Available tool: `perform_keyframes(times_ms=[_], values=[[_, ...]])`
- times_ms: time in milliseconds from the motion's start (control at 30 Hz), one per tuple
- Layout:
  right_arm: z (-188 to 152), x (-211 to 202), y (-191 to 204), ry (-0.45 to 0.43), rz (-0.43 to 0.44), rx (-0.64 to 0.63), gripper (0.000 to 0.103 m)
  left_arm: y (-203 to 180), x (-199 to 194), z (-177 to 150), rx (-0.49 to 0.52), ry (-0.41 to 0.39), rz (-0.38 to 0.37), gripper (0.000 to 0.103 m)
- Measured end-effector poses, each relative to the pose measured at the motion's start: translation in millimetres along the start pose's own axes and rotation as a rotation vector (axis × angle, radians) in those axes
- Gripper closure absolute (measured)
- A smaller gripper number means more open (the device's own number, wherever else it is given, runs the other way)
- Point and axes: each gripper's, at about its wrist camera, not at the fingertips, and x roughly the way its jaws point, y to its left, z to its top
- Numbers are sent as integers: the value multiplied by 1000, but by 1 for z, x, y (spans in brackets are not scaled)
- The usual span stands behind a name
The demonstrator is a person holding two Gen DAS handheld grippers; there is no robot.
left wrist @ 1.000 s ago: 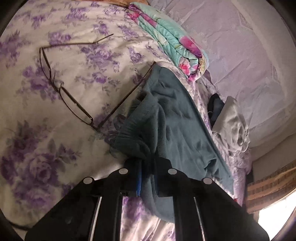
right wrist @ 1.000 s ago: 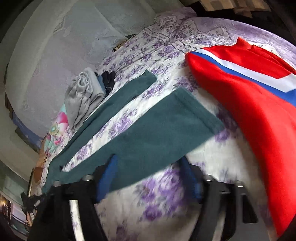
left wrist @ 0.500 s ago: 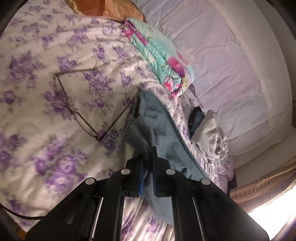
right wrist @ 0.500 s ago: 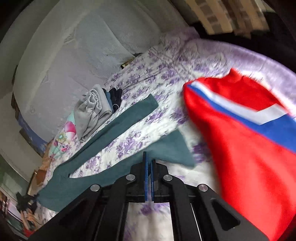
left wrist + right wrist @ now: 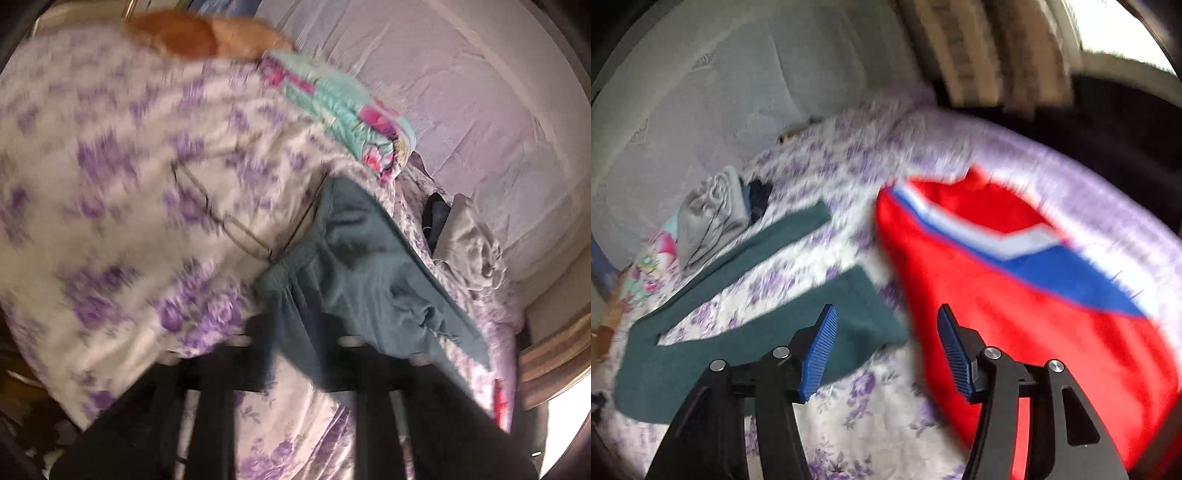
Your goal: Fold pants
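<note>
The teal pants [image 5: 746, 325] lie on the floral bed sheet with both legs spread apart toward the far side. In the left wrist view their waist end [image 5: 354, 280] is bunched and lifted. My left gripper [image 5: 295, 332] has the waistband cloth draped between and over its fingers; blur hides the jaws. My right gripper [image 5: 886, 347] is open and empty, just above the hem of the near pant leg.
A red, white and blue garment [image 5: 1015, 295] lies right of the pants. A grey folded garment [image 5: 713, 218] and dark items sit by the wall. A folded floral quilt [image 5: 343, 110] and a wire hanger [image 5: 221, 218] lie on the sheet [image 5: 110, 184].
My right gripper was shut half a second ago and has opened, now free of the pant leg. My left gripper has pulled back and up, dragging the waist with it.
</note>
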Motion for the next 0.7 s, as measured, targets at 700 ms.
perform_keyframes(times_ms=[700], values=[[-63,89,214,389,482,-370,24,-63,79,-3,192,187,-32,41]])
